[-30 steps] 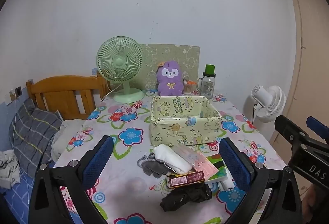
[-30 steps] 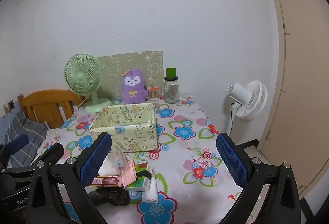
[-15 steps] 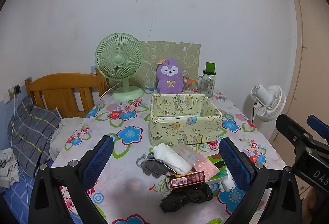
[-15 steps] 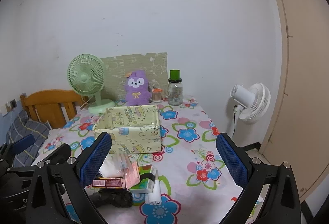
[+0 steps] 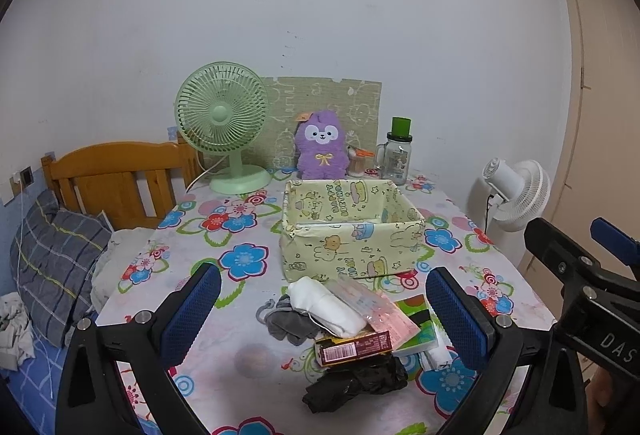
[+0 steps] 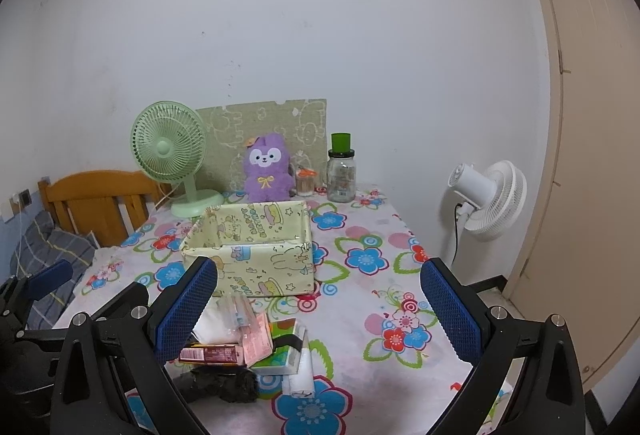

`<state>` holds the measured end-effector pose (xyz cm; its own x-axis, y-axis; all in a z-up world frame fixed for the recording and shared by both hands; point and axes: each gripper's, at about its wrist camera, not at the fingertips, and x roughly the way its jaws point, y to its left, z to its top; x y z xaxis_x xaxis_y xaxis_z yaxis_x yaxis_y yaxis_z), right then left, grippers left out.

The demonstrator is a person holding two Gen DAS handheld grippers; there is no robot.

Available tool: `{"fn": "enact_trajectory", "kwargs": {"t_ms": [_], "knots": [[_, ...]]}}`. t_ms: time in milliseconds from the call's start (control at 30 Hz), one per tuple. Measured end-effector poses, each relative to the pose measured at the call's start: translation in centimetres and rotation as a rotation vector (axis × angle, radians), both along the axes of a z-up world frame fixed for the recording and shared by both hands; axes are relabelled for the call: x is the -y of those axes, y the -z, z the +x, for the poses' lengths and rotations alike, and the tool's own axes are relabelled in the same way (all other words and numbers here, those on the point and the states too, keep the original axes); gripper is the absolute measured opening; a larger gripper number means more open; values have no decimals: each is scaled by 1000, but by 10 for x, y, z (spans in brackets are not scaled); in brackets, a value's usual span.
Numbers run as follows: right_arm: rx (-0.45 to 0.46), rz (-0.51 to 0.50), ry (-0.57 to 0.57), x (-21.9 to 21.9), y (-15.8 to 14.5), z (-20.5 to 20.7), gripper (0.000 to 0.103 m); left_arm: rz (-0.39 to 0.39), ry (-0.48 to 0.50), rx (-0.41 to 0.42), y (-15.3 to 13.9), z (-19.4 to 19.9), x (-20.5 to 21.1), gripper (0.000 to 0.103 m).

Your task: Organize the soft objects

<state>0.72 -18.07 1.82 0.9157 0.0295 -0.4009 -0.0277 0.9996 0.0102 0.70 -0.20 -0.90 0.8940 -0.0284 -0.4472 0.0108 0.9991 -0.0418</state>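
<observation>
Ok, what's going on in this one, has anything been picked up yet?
Nothing yet. A person holds two grippers over a flowered table, and both the left gripper and the right gripper have their jaws wide open and empty. A mixed pile sits near the front edge: a white cloth roll, a grey cloth and some packets. The fabric box behind it looks empty.

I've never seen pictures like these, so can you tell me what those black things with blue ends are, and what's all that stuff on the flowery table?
Those are two grabbing tools a person holds, each with a camera looking along its fingers. One picture comes from the left hand-held gripper, the other from the right hand-held gripper. Both are open and hold nothing. On the flowery table stand a yellow fabric box, a purple plush toy, a green fan and a jar. In front lies a small pile: white cloth, grey cloth, packets and something black.
</observation>
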Motion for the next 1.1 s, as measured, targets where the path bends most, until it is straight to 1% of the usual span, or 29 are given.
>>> {"fn": "enact_trajectory", "kwargs": {"t_ms": [300, 567, 1100], "knots": [[1, 6, 0, 0, 0, -1, 102, -16, 15, -4, 0, 2, 0, 103], [-10, 13, 0, 0, 0, 3, 102, 5, 19, 4, -2, 1, 5, 103], [-16, 21, -4, 1, -1, 3, 102, 2, 24, 1, -2, 2, 7, 103]]}}
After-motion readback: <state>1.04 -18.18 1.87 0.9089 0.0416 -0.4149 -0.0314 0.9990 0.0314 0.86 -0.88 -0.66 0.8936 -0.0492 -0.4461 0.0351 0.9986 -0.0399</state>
